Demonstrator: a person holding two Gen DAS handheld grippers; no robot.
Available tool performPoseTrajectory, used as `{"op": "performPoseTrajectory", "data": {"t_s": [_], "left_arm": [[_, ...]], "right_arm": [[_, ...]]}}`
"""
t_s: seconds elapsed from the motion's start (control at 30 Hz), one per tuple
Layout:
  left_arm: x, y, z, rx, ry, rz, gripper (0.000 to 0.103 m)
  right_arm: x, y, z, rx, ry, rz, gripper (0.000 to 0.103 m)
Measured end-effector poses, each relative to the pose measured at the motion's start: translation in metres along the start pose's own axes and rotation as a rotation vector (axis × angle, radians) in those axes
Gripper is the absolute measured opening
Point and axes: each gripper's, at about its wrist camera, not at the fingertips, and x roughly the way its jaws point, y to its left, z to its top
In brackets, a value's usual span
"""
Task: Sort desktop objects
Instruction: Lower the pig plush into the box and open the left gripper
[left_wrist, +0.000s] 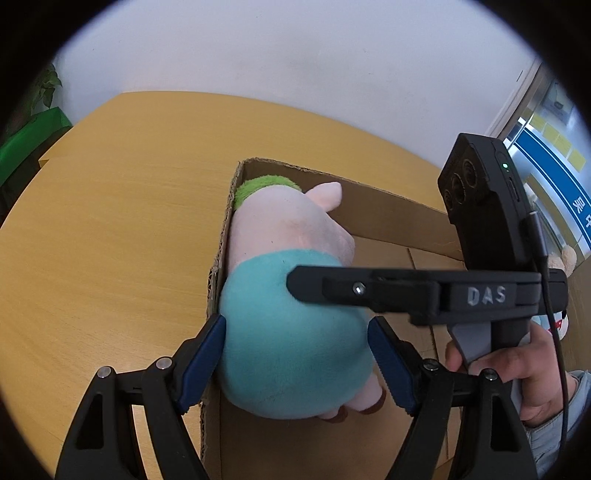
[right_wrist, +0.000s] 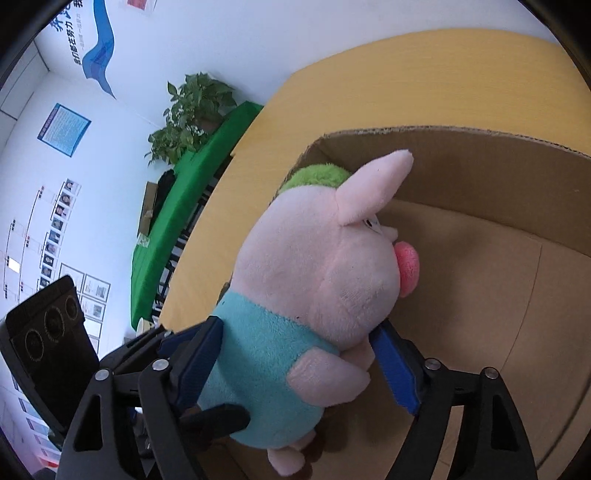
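Pink plush pig in teal shirt (left_wrist: 295, 343) clamped by both left gripper (left_wrist: 295, 363) and right gripper (right_wrist: 299, 365), inside open brown cardboard box (left_wrist: 388, 210) on yellow wooden surface (left_wrist: 122, 221).

The left gripper (left_wrist: 297, 362) is showing black linkage arms with triangular cut-outs, silver screw heads at the joints, and dark blue ribbed pads (left_wrist: 201, 363). The right gripper (right_wrist: 301, 363) is looking the same, its pads (right_wrist: 393, 369) a brighter blue. Seen from the left wrist, the right gripper's black body is bearing raised grey letters "DAS", a black camera block (left_wrist: 484, 203) with round lenses and a glowing green light, and a dark cable. A bare-skinned hand (left_wrist: 517, 373) with a grey-blue sleeve is showing beside a grey trigger
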Motion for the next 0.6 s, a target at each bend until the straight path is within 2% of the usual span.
{"op": "performPoseTrajectory", "data": {"t_s": [0.07, 0.2, 0.33, 0.47, 0.5, 0.6], "left_arm": [[-0.007, 0.002, -0.001, 0.004, -0.005, -0.001, 0.078], [-0.012, 0.003, -0.005, 0.009, 0.001, -0.040, 0.078], [-0.013, -0.002, -0.018, 0.025, 0.020, -0.034, 0.078], [-0.001, -0.010, -0.020, 0.018, 0.030, -0.042, 0.078], [-0.016, -0.007, -0.031, 0.019, 0.027, -0.046, 0.078], [-0.025, -0.003, -0.031, 0.021, 0.014, -0.046, 0.078]], "right_arm": [[-0.001, 0.000, 0.000, 0.001, -0.025, -0.002, 0.072], [-0.009, 0.005, 0.002, -0.023, -0.082, -0.042, 0.070], [-0.021, 0.005, 0.003, -0.032, -0.142, -0.077, 0.062], [-0.021, -0.001, 0.004, -0.005, -0.148, -0.072, 0.066], [-0.022, -0.002, 0.002, -0.003, -0.148, -0.072, 0.067], [-0.029, 0.003, -0.001, -0.003, -0.142, -0.091, 0.069]]}}
